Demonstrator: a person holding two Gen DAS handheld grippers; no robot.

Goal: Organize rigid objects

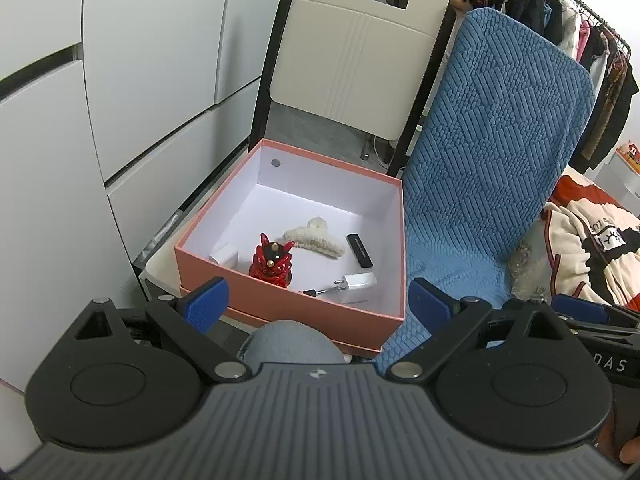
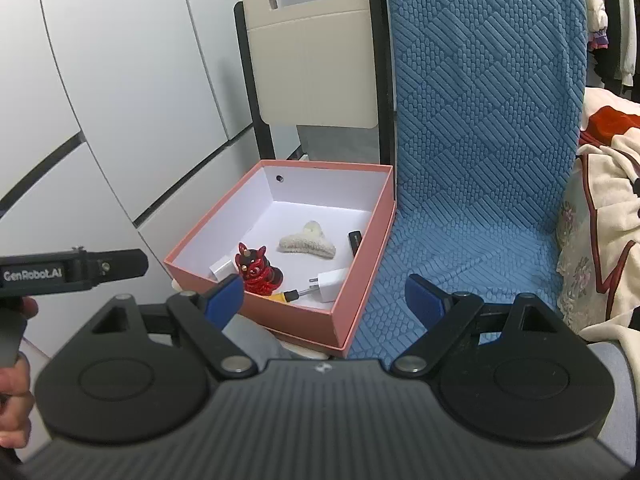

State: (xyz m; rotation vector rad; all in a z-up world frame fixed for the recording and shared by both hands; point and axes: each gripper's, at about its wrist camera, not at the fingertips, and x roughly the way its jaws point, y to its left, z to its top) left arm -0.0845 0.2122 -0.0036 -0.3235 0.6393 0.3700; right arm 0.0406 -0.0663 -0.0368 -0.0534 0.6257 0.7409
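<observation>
Inside one pink box (image 2: 352, 300) lie six items (both grippers (image 1: 318, 300) (image 2: 324, 298) released, empty).

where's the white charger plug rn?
The white charger plug lies inside the pink box, near its front right corner, in both wrist views, prongs toward the small screwdriver, right of the red figurine.
</observation>
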